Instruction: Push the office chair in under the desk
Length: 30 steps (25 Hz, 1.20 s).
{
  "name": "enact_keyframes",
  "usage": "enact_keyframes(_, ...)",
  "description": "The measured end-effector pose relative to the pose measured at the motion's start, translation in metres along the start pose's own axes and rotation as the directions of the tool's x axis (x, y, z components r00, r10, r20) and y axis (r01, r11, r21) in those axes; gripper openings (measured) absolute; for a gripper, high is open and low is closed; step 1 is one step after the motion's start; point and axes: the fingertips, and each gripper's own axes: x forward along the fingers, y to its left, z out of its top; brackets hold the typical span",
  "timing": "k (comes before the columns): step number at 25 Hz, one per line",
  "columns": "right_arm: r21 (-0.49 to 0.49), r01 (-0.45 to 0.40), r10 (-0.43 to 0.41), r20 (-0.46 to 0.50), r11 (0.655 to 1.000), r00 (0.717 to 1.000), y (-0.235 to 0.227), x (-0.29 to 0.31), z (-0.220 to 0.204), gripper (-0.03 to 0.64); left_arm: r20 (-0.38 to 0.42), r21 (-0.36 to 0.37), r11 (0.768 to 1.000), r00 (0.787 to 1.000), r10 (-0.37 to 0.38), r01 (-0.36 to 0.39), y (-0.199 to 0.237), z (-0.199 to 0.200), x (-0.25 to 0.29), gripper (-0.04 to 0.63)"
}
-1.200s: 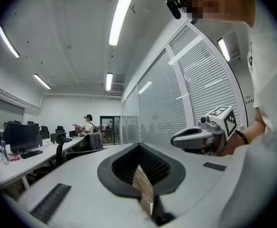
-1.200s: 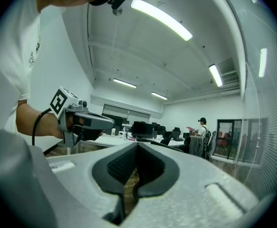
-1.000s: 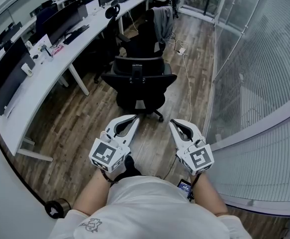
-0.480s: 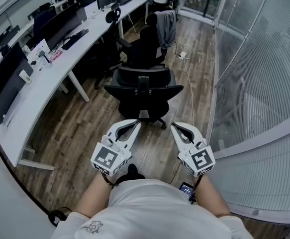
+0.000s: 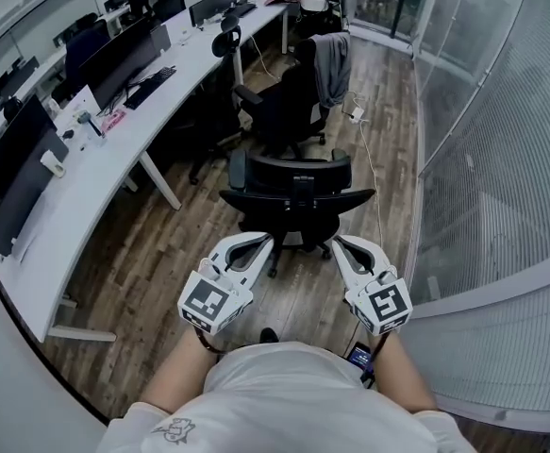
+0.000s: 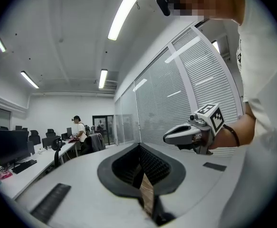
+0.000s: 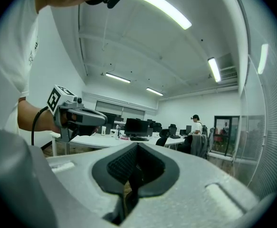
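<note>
A black office chair [image 5: 293,196] stands on the wooden floor with its back toward me, out from the long white desk [image 5: 86,168] on the left. My left gripper [image 5: 263,242] is shut and empty, its tip just short of the backrest's left end. My right gripper [image 5: 339,243] is shut and empty too, close to the backrest's right end. Whether either tip touches the chair I cannot tell. In the left gripper view the right gripper [image 6: 169,137] shows beside it; in the right gripper view the left gripper [image 7: 102,118] shows, with the desk [image 7: 100,139] beyond.
A second black chair [image 5: 289,97] with a grey jacket [image 5: 331,64] over it stands farther along the aisle. Monitors [image 5: 114,50] and keyboards line the desk. A glass wall with blinds [image 5: 482,159] runs along the right. A white cable [image 5: 374,173] lies on the floor. A person [image 6: 79,129] stands far off.
I have walked forward toward the chair with both grippers held out in front. The chair now sits right before their tips; both stayed shut.
</note>
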Motion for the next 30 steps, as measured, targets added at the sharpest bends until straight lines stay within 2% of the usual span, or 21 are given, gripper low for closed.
enact_keyframes(5, -0.007, 0.023, -0.023, -0.012, 1.000, 1.000, 0.003, 0.026, -0.002, 0.004, -0.014, 0.030, 0.999, 1.000, -0.020, 0.021, 0.031, -0.011, -0.004, 0.000)
enact_keyframes(15, -0.005, 0.040, -0.040, -0.055, 0.999, 0.998, -0.022, 0.046, -0.020, 0.005, -0.055, 0.055, 0.997, 0.997, -0.052, 0.055, 0.056, -0.030, 0.015, 0.002)
enact_keyframes(24, -0.035, 0.020, -0.023, -0.091, 0.999, 0.996, -0.058, 0.074, -0.036, 0.033, -0.140, 0.103, 0.993, 0.989, -0.043, 0.058, 0.080, -0.054, 0.047, 0.040)
enact_keyframes(30, -0.059, -0.012, 0.004, -0.142, 0.998, 0.990, -0.085, 0.089, -0.051, 0.054, -0.233, 0.115, 0.990, 0.971, -0.053, 0.081, 0.098, -0.080, 0.076, 0.085)
